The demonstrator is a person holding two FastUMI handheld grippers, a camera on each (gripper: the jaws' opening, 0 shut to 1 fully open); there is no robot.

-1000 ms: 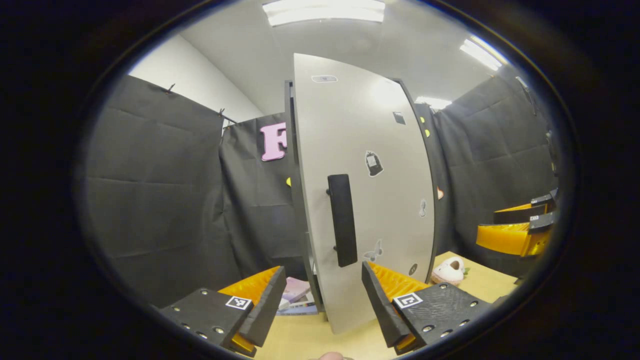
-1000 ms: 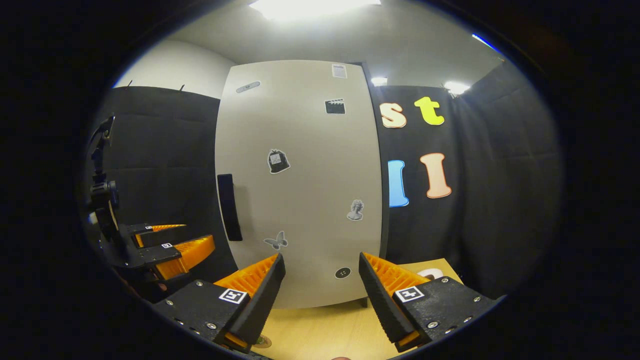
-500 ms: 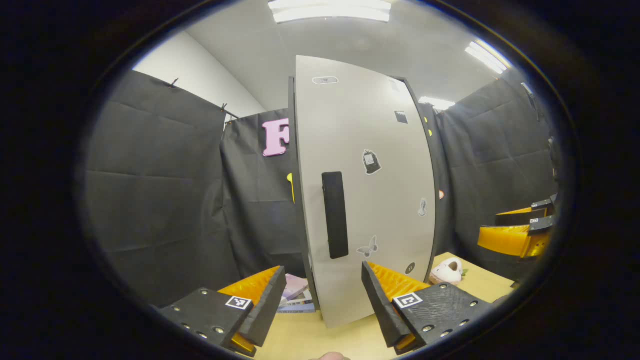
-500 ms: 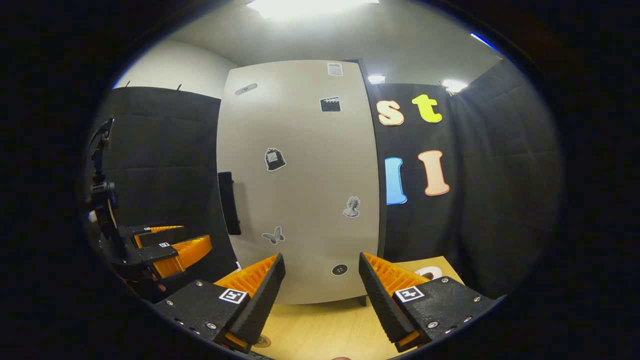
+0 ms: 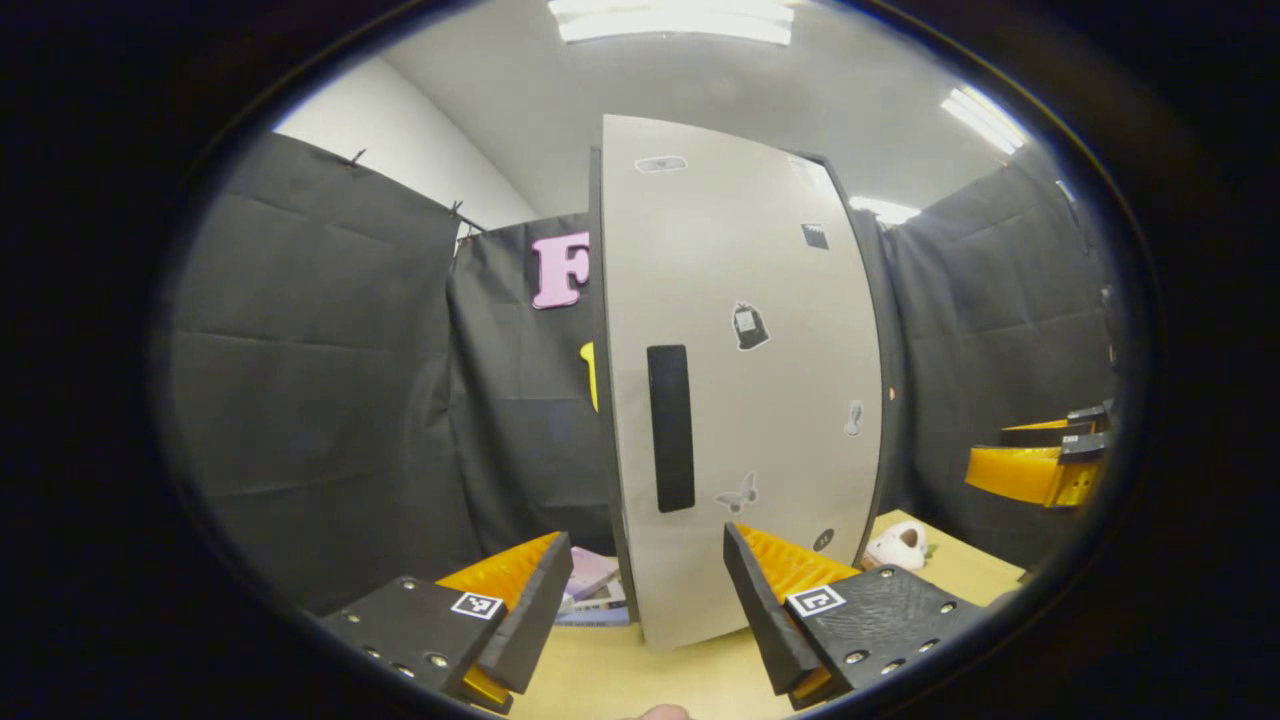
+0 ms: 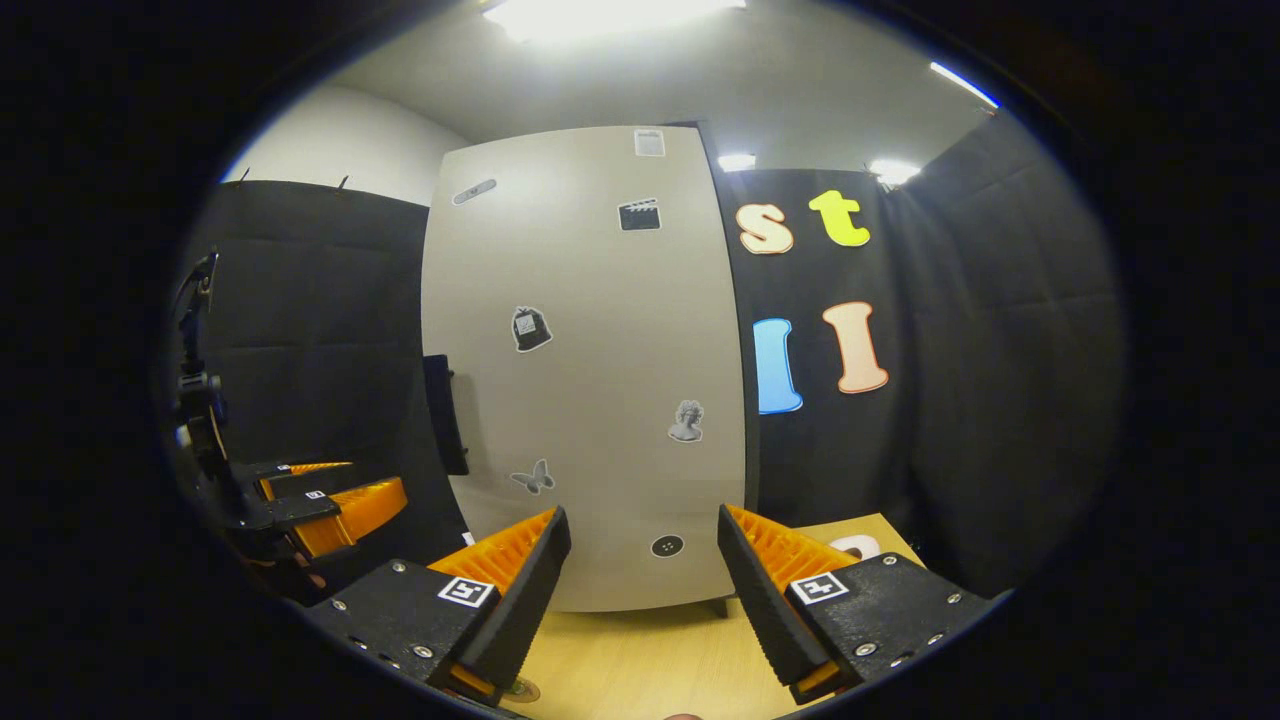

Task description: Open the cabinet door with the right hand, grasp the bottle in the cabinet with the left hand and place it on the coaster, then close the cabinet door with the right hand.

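Observation:
The grey cabinet door carries several stickers and a black upright handle. It stands shut or nearly shut, hiding the cabinet's inside. My left gripper is open and empty, a short way in front of the door's handle side. My right gripper is also open and empty, facing the door lower down and to the right of its handle. Each gripper shows at the edge of the other's view: the right gripper and the left gripper. A small round disc, perhaps the coaster, lies on the table.
The cabinet stands on a light wooden table. A stack of books lies left of its base. A pale plush toy rests to its right, and a white object peeks out by my right finger. Black cloth walls enclose the booth.
In the left gripper view the door has swung from slightly ajar to about flush with the cabinet. The right gripper view has drifted, so the door sits further left. Both grippers stayed open.

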